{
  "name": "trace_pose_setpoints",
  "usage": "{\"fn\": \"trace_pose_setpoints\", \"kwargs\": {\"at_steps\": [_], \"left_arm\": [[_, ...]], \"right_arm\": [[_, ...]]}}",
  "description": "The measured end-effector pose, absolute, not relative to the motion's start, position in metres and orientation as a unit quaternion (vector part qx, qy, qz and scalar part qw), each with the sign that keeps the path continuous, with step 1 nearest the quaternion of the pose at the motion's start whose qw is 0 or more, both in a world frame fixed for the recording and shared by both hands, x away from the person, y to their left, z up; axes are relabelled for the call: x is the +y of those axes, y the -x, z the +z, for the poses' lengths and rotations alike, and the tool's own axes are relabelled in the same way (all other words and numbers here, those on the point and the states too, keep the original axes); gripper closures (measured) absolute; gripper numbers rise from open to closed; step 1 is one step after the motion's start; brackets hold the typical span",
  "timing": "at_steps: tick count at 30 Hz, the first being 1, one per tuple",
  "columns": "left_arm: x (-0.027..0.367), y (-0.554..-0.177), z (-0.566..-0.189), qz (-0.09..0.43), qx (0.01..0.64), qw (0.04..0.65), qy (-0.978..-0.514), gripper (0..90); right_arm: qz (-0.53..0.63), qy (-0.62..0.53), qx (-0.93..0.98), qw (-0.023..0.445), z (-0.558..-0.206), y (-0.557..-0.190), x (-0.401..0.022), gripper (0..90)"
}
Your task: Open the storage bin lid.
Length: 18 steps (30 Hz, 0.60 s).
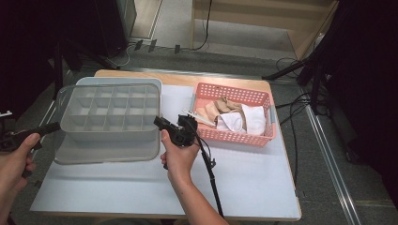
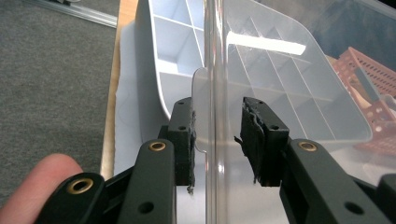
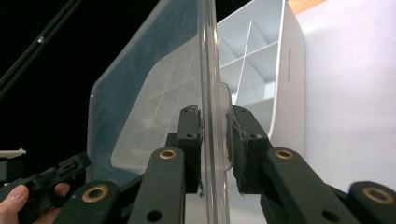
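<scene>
- Evidently both hands work on the clear lid (image 1: 105,150) of the grey divided box (image 1: 112,110), which stands on the left half of the table (image 1: 253,187); the lid stands tilted at the box's near side, one claw at each of its ends.
- Left hand (image 1: 16,159) comes in at the near left corner, fist wrapped round the handle, left claw (image 1: 55,126) pointing right at the lid's left end.
- Seen from the left gripper view, the left claw (image 2: 217,135) straddles the lid's edge (image 2: 212,93); one pad lies against the plastic, the other stands apart, so it is released, not clenched.
- Right hand (image 1: 178,157) reaches up from the near middle, forearm slanting in from the near edge, wrist bent left, right claw (image 1: 159,123) at the lid's right end.
- Seen from the right gripper view, the right claw (image 3: 215,140) has both pads on the lid's edge (image 3: 208,70), grasping it.
- Right of the box sits a pink basket (image 1: 267,101) holding cloth items.
</scene>
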<state>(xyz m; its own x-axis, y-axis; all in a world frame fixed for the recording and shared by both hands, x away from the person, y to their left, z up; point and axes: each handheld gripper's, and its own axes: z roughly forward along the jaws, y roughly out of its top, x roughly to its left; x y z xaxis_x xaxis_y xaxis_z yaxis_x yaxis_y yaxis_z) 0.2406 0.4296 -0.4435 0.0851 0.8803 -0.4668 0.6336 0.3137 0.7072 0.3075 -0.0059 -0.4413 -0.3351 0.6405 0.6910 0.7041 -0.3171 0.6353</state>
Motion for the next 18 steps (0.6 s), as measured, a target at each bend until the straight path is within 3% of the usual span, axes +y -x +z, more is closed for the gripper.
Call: {"fn": "trace_pose_setpoints", "kwargs": {"at_steps": [18], "left_arm": [[0.422, -0.209, -0.459, 0.120, 0.667, 0.452, -0.580, 67.4]], "right_arm": [[-0.560, 0.576, -0.595, 0.042, -0.463, -0.274, -0.017, 75.9]]}}
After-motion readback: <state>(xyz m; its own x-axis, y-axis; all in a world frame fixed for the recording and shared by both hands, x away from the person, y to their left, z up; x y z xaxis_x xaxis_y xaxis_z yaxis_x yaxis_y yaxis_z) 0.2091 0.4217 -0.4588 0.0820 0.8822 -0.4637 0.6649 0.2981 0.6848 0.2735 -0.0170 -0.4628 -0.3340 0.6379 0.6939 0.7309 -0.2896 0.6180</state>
